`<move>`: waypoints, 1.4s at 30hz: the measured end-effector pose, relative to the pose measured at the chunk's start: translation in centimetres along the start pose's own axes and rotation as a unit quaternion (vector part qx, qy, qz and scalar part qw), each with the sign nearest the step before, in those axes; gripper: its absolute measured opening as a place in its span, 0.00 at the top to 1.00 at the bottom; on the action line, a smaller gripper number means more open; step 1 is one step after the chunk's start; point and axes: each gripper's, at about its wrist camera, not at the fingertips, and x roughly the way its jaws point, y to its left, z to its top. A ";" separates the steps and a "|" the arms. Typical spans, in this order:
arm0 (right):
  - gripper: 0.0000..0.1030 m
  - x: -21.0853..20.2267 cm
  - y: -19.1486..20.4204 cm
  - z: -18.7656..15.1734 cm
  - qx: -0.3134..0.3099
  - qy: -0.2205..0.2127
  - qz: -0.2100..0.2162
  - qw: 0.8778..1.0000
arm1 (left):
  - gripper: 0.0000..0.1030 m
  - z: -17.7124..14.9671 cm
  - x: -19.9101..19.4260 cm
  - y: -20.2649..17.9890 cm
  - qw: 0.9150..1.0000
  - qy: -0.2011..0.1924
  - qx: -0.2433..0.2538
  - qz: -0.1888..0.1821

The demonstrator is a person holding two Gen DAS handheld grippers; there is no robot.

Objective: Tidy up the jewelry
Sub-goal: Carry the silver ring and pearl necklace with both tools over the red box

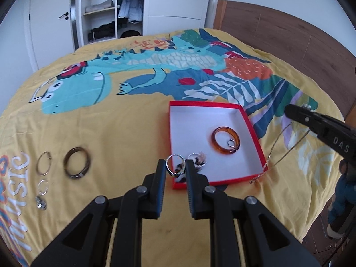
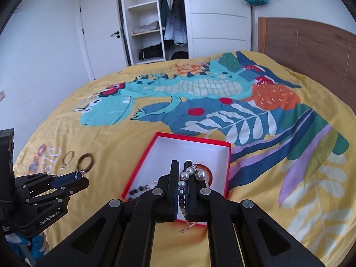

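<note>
Now, left gripper point(image 1: 176, 166): pinches a silver ring point(image 1: 174, 163); it could slip out.
Right gripper point(image 2: 182, 173): squeezes a pearl necklace point(image 2: 185, 178); its chain point(image 1: 274, 155) could snag the red box point(image 1: 253, 124).

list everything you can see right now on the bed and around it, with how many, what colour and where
Box: 1, red outside, white inside, open on the bedspread.
Amber bangle: 1, orange-brown, inside the box.
Small ring: 1, silver, inside the amber bangle.
Beaded piece: 1, dark and pale, near corner of the box.
Dark bangle: 1, brown, on the bedspread left of the box.
Thin hoop: 1, silver, left of the dark bangle.
Pearl necklace: 1, grey pearls on a chain, held over the box.
Silver ring: 1, between the left fingers.
Bedspread: 1, yellow, dinosaur print.
Wardrobe: 1, white, open, behind the bed.
Left gripper: black, holding the silver ring.
Right gripper: black, holding the pearl necklace.
</note>
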 end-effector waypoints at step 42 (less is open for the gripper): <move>0.96 8.0 -4.8 3.6 0.029 -0.009 -0.007 1.000 | 0.84 3.7 12.6 -2.3 0.999 0.045 0.011 -0.002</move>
